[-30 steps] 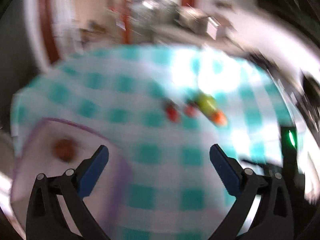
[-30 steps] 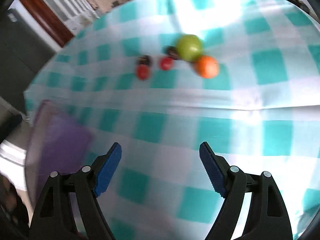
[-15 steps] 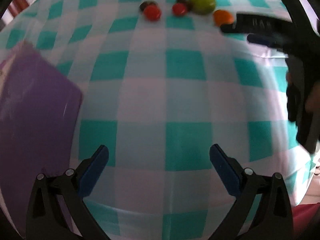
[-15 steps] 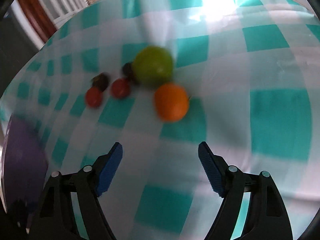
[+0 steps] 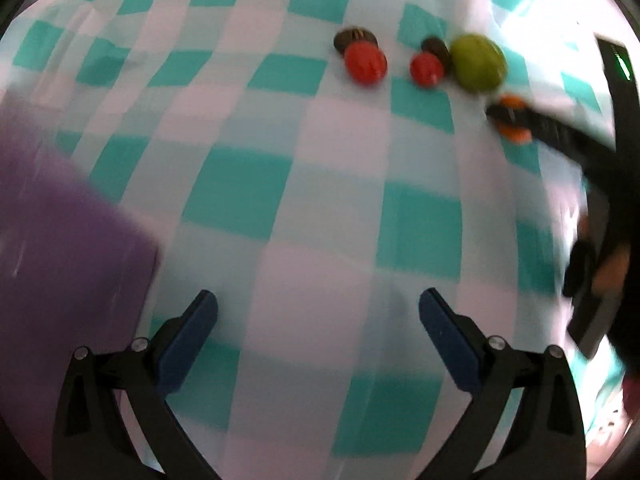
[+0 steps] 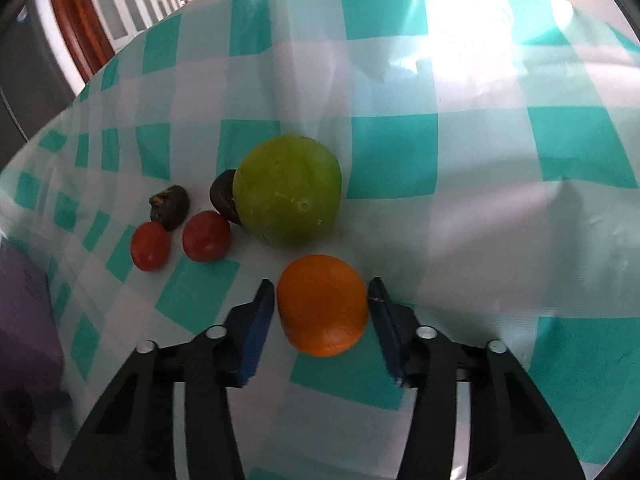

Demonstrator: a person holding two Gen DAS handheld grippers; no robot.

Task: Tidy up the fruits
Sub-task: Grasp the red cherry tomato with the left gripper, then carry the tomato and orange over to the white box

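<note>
Left wrist view: left gripper spread wide, nothing between the pads, hovering over checked tablecloth. Purple tray low to its left, blurred. Fruit cluster far ahead and to the right: two red tomatoes, green fruit, two dark small fruits behind. Orange half hidden by the other tool's finger.

Right wrist view: right gripper straddling the orange, blue pads just beside either flank; contact uncertain, jaws narrowed but not plainly clenched. Green fruit directly ahead of the orange, near it. Tomatoes ahead-left, dark fruits beyond them.

Risks, judged: round skin apt to squirt forward out of the pads if closure lands off-centre, knocking the green fruit and scattering the tomatoes. Loose cloth apt to bunch under dragging fingertips.
</note>
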